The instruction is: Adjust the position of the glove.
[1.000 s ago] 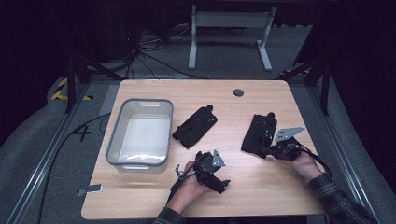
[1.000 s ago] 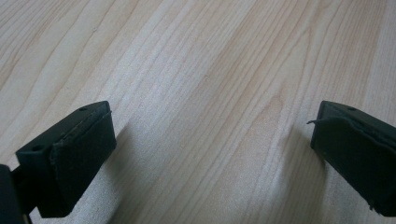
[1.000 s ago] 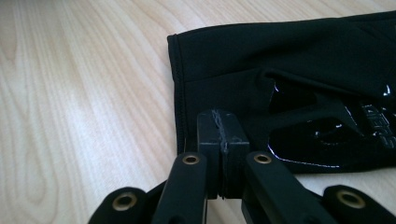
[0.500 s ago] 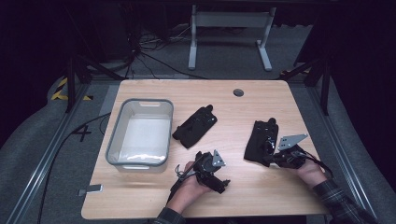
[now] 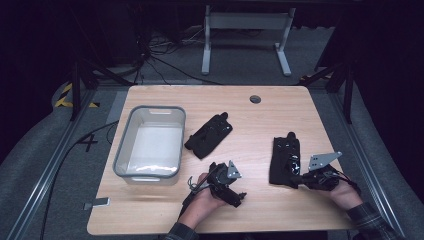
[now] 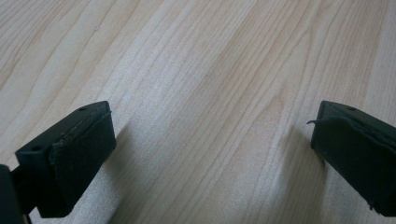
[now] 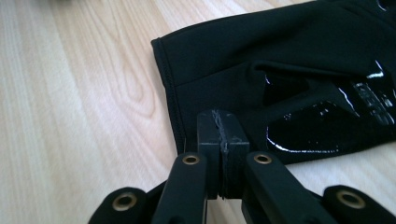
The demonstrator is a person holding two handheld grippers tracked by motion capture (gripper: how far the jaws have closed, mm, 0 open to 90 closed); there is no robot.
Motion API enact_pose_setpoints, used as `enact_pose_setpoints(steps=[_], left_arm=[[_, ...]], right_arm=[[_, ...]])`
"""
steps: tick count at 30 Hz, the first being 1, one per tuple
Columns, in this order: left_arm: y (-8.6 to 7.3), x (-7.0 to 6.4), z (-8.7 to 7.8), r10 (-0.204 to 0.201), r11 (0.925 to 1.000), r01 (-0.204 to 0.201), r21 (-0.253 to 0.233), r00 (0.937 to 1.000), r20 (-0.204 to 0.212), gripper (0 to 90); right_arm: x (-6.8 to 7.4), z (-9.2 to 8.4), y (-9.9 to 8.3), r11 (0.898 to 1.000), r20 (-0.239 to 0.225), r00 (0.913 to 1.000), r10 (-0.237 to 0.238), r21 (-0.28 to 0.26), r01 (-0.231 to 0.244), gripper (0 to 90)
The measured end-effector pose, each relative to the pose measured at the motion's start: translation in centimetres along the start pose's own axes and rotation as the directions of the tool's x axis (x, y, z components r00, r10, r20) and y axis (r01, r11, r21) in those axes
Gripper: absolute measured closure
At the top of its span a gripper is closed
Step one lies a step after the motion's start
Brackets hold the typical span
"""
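Note:
Two black gloves lie on the wooden table [image 5: 250,125]. My right gripper [image 5: 299,178] [image 7: 223,133] is shut on the cuff edge of the right glove [image 5: 284,157] [image 7: 289,70], at the right front of the table. The other glove [image 5: 210,134] lies flat near the middle, beside the bin. My left gripper [image 5: 236,196] [image 6: 210,154] rests low over bare wood at the front centre. It is open, its pads [image 6: 79,149] wide apart with nothing between them.
A clear plastic bin with a grey rim [image 5: 120,150] stands at the left of the table, and its inside looks bare. A round cable hole [image 5: 255,99] sits near the far edge. A small grey clamp [image 5: 97,203] juts from the front left edge.
My right gripper has pulled back toward the front edge, dragging the right glove with it by the cuff. The left gripper and the other glove have stayed put.

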State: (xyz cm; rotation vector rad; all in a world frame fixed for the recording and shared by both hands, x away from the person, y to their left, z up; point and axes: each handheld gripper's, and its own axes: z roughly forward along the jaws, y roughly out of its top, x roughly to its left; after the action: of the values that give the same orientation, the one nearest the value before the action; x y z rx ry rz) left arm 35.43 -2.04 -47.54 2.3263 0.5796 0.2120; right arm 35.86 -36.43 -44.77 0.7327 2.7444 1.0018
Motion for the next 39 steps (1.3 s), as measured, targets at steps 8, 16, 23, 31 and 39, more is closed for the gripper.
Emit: enact_pose_setpoints(steps=[8,16,23,31,39], left_arm=[[0.0,0.0,0.0,-0.001,1.0,0.001,0.001,1.0,-0.001,0.1],[0.0,0.0,0.0,-0.001,1.0,0.001,0.0,1.0,-0.001,0.2],[0.0,0.0,0.0,-0.002,1.0,0.002,0.0,1.0,-0.003,0.2],[0.0,0.0,0.0,-0.001,1.0,0.001,0.0,1.0,-0.003,0.2],[0.0,0.0,0.0,-0.002,1.0,0.002,0.0,1.0,-0.003,0.2]], right_arm=[[0.3,-1.2,-1.4,1.0,0.014,0.9997,0.02,0.005,-0.02,90.0],[0.2,-1.9,-1.4,0.999,0.018,0.9996,0.02,-0.026,-0.019,90.0],[-1.4,-1.6,0.3,0.997,0.06,0.9976,0.034,-0.071,-0.03,90.0],[-4.2,-0.5,1.7,0.994,0.13,0.9874,0.09,-0.081,-0.08,90.0],[-5.5,1.5,2.1,0.997,0.165,0.9838,0.071,-0.034,-0.066,90.0]])
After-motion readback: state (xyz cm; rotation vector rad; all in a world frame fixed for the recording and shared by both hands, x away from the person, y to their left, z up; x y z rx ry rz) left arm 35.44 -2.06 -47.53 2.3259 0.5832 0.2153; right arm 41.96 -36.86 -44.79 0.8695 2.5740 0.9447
